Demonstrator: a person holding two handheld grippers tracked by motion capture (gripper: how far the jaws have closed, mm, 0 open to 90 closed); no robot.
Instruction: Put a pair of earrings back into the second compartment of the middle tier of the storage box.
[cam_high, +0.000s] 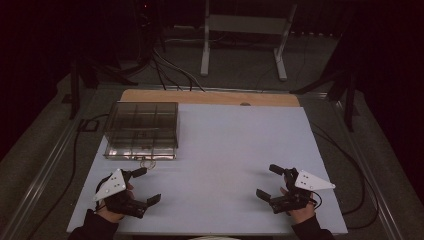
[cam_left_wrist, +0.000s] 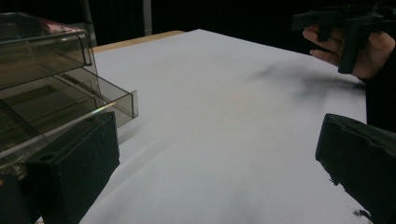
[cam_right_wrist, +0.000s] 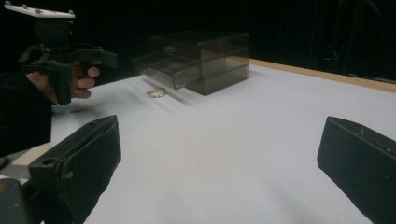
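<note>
Left tool and right tool both spread wide, holding nothing, low over the desk. Smoky plastic drawer box far left, 1 drawer slightly out, small ring just beside it. Nothing started.

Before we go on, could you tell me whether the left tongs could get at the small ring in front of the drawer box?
Probably yes: the open left tongs sit just short of the ring, nothing between.
</note>
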